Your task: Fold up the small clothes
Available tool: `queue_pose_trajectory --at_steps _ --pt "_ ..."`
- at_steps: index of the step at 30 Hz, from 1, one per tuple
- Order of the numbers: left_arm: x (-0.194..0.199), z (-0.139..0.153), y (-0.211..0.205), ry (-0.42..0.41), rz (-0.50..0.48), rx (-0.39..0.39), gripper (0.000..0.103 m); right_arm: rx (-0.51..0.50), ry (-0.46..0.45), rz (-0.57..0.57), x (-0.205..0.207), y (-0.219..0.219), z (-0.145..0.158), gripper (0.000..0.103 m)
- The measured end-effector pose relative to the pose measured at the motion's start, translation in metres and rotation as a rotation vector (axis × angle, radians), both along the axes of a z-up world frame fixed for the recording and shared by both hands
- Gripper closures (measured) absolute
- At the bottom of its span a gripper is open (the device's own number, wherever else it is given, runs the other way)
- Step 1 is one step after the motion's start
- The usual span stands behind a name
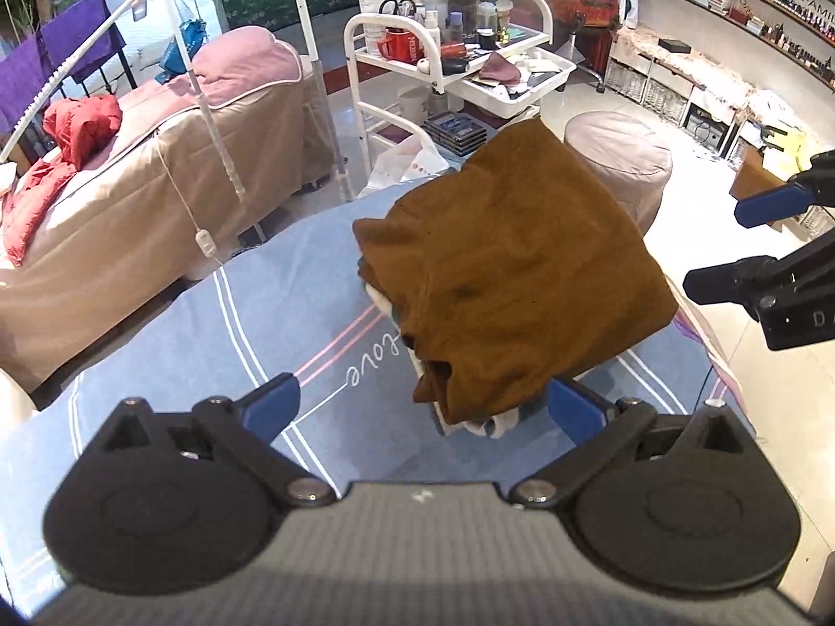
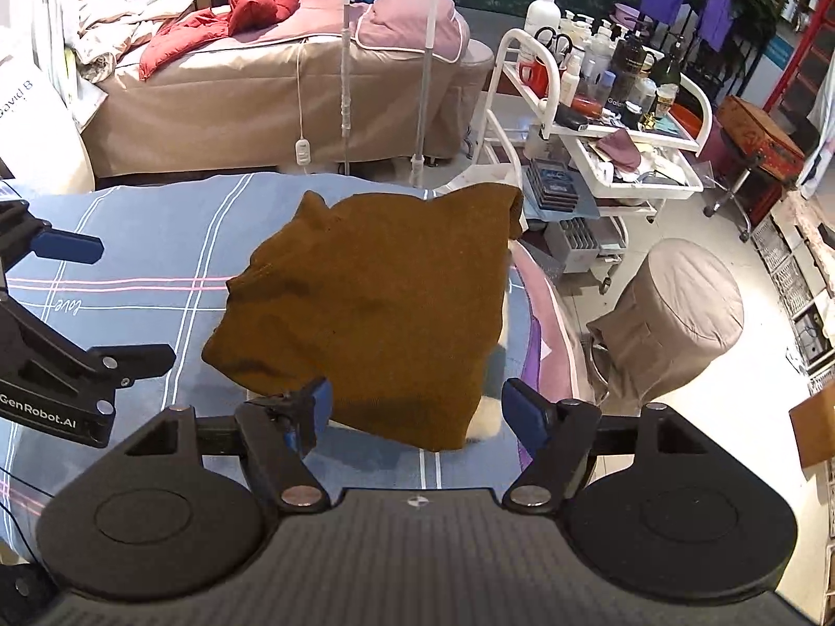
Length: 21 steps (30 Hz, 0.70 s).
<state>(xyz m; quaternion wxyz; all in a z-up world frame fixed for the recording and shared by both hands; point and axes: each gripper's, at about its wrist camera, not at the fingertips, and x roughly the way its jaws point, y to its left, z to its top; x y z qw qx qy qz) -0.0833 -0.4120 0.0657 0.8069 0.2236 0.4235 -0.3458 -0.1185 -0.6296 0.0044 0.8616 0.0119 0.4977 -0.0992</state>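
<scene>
A folded brown garment [image 1: 511, 271] lies on top of a small pile of light-coloured clothes [image 1: 469, 422] on the blue striped sheet [image 1: 219, 323]. In the right wrist view the brown garment [image 2: 376, 302] covers the pile, with a white edge [image 2: 485, 417] showing at its near right corner. My left gripper [image 1: 425, 407] hovers above the pile's near corner, open, with nothing between its blue pads. My right gripper [image 2: 417, 412] is open over the garment's near edge and holds nothing. Each gripper shows in the other's view: the right gripper [image 1: 730, 245] and the left gripper [image 2: 120, 302].
A beige massage bed [image 1: 130, 219] with a red jacket [image 1: 78, 125] stands beyond the sheet. A white trolley [image 1: 454, 68] full of bottles and a round covered stool [image 1: 621, 156] stand on the floor at the far right. Shelves [image 1: 730, 5] line the wall.
</scene>
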Motion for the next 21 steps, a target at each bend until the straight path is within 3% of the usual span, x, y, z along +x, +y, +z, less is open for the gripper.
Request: queue_pose_trajectory --at_steps 13,17,21 --pt "0.007 -0.005 -0.003 0.004 0.040 0.040 0.000 0.010 0.014 -0.011 0.003 0.000 -0.008 0.000" --pt "0.012 -0.007 -0.003 0.054 0.049 0.021 0.000 0.013 0.016 -0.009 0.004 -0.001 -0.009 0.000" --pt "0.010 -0.008 -0.005 0.030 0.044 0.039 0.000 0.011 0.017 -0.008 0.004 -0.001 -0.008 0.000"
